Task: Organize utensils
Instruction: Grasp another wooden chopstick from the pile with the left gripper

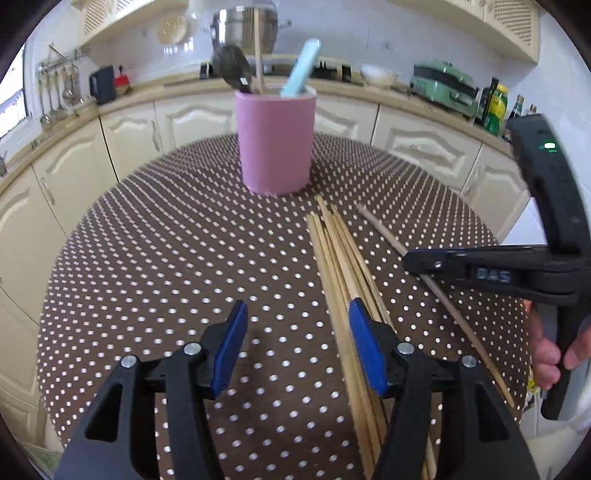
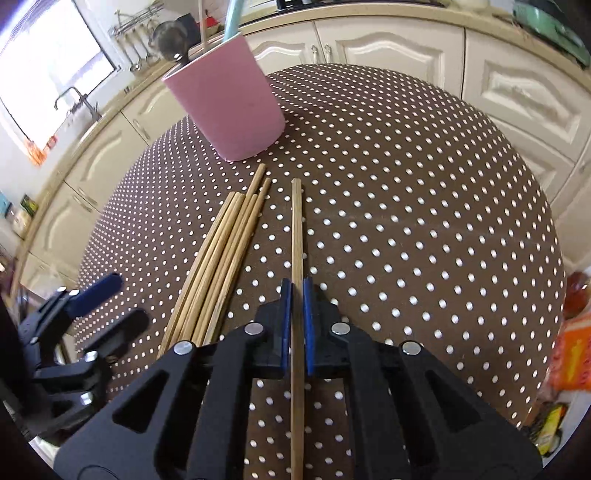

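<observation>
A pink cup [image 1: 275, 147] [image 2: 229, 107] stands on the brown dotted tablecloth [image 1: 166, 258] and holds a light blue handle [image 1: 301, 70], a dark spoon [image 1: 232, 70] and one wooden stick. In front of it lies a bundle of several wooden chopsticks [image 1: 340, 251] [image 2: 225, 243]. My left gripper [image 1: 298, 314] [image 2: 118, 302] is open just above the cloth, its right pad over the bundle's near half. A single chopstick [image 1: 380, 229] [image 2: 296, 229] lies apart to the right. My right gripper [image 2: 296, 288] [image 1: 410, 260] is shut on it near its middle.
Cream cabinets [image 1: 417, 144] and a counter curve around the table. A green appliance [image 1: 443, 86], bottles [image 1: 496, 107] and a steel pot [image 1: 243, 26] stand on the counter. A person's hand [image 1: 550, 354] holds the right gripper's handle. Orange packaging [image 2: 572, 354] lies off the table's right edge.
</observation>
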A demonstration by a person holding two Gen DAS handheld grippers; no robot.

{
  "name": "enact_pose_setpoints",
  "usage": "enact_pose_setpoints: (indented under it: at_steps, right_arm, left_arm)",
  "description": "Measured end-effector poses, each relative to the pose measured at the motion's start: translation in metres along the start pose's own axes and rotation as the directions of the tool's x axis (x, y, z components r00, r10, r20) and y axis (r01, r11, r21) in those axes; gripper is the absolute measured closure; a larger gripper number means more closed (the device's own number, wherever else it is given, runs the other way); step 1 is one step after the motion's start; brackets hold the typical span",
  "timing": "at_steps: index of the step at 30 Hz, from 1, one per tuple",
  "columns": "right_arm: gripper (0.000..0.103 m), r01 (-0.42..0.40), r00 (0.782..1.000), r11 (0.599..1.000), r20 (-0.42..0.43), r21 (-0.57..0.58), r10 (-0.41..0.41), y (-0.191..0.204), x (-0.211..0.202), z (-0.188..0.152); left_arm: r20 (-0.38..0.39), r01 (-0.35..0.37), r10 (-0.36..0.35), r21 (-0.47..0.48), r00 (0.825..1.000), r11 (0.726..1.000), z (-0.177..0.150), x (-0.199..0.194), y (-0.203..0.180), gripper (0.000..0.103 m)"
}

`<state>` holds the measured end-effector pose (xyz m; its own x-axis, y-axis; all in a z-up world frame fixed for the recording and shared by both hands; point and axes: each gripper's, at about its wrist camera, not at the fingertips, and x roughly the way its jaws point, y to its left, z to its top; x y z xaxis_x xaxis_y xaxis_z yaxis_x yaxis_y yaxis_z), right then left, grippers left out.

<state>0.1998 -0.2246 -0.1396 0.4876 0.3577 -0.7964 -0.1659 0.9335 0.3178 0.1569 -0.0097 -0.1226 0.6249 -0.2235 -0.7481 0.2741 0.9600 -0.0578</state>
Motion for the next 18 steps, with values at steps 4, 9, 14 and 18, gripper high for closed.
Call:
enact_pose_setpoints:
  at_steps: [4,9,14,18]
  right_arm:
    - [0.096,-0.019,1.000,1.000,0.004,0.006,0.019,-0.004,-0.008,-0.009]
    - [0.096,-0.046,0.999,0.999,0.004,0.015,0.046,-0.009,-0.012,-0.012]
    - [0.096,-0.053,0.999,0.999,-0.007,0.014,0.053,-0.010,-0.008,-0.007]
    - [0.096,-0.056,0.998,0.998,-0.007,0.018,0.056,-0.011,-0.005,-0.003]
  left_arm:
    - [-0.048,-0.049,0.050,0.018,0.998,0.999,0.008,0.019,-0.007,0.047]
    - [-0.066,-0.135,0.136,0.028,0.988,0.990,0.020,0.032,-0.014,0.047]
    - [-0.092,-0.193,0.200,0.080,0.976,0.978,0.030,0.046,-0.024,0.046]
    - [-0.095,-0.201,0.203,0.030,0.975,0.979,0.042,0.056,-0.025,0.049]
